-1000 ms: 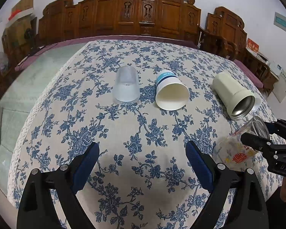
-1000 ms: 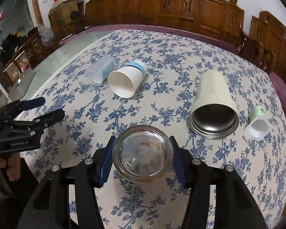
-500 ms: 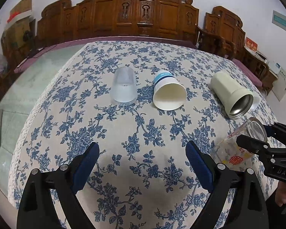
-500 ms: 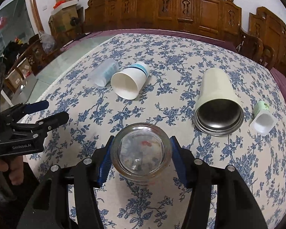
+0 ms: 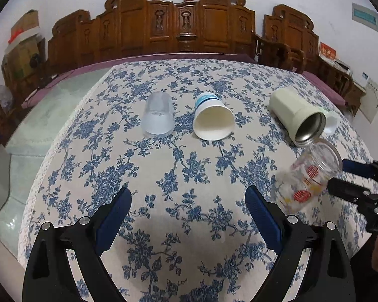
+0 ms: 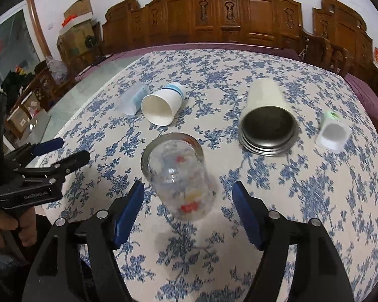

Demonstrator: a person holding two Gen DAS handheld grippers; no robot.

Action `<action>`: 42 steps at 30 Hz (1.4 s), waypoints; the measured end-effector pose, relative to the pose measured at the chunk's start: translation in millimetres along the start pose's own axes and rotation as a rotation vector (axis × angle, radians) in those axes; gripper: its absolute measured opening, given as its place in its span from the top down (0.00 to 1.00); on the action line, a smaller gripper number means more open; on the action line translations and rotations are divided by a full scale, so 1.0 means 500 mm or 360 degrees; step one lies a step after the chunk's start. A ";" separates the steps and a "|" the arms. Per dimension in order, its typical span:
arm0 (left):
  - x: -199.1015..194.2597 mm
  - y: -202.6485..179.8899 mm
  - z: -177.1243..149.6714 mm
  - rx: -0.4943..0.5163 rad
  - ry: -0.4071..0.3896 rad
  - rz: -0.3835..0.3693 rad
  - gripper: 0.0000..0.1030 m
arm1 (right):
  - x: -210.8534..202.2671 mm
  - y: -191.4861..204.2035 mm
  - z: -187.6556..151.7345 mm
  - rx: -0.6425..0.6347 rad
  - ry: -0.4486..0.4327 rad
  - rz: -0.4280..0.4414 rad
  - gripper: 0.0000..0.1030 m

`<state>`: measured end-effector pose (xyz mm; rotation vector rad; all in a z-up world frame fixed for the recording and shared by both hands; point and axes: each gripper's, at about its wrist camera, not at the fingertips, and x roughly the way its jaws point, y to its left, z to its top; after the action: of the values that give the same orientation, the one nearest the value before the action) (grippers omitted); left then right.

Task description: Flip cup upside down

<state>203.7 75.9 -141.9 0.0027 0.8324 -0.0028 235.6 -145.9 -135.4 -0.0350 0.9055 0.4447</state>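
A clear glass cup [image 6: 179, 178] with red and yellow print is tilted over the table, mouth pointing away from me, between the spread fingers of my right gripper [image 6: 189, 211]. The gripper is open and its pads are clear of the glass. In the left wrist view the same cup [image 5: 307, 178] leans at the right, just ahead of the right gripper's fingertips [image 5: 340, 183]. My left gripper [image 5: 189, 209] is open and empty over the near part of the floral tablecloth [image 5: 179, 176].
A frosted plastic cup [image 5: 158, 115], a white paper cup [image 5: 211, 118] and a cream steel tumbler [image 5: 297, 115] lie on their sides further back. A small white container [image 6: 332, 133] lies at the right. Carved wooden chairs [image 5: 179, 22] line the far edge.
My right gripper has opened and let go of the glass cup, which it held before. The cup now sits lower, tilted, at the table. The left gripper stays open.
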 end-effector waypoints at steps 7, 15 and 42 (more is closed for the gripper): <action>-0.058 -0.037 -0.032 0.0032 -0.0021 -0.0011 0.15 | -0.092 -0.014 -0.035 0.0062 -0.0148 -0.0066 0.03; -0.193 -0.087 -0.051 0.0004 -0.0209 -0.0077 0.08 | -0.232 0.006 -0.068 0.0055 -0.0415 -0.0204 0.03; -0.432 -0.145 -0.070 0.0036 -0.0530 -0.0021 0.08 | -0.491 0.054 -0.143 0.0076 -0.0826 -0.0221 0.03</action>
<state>32.1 3.6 -5.9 0.0177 0.4995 -0.0243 40.4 -224.9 12.5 0.0593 0.3994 0.2812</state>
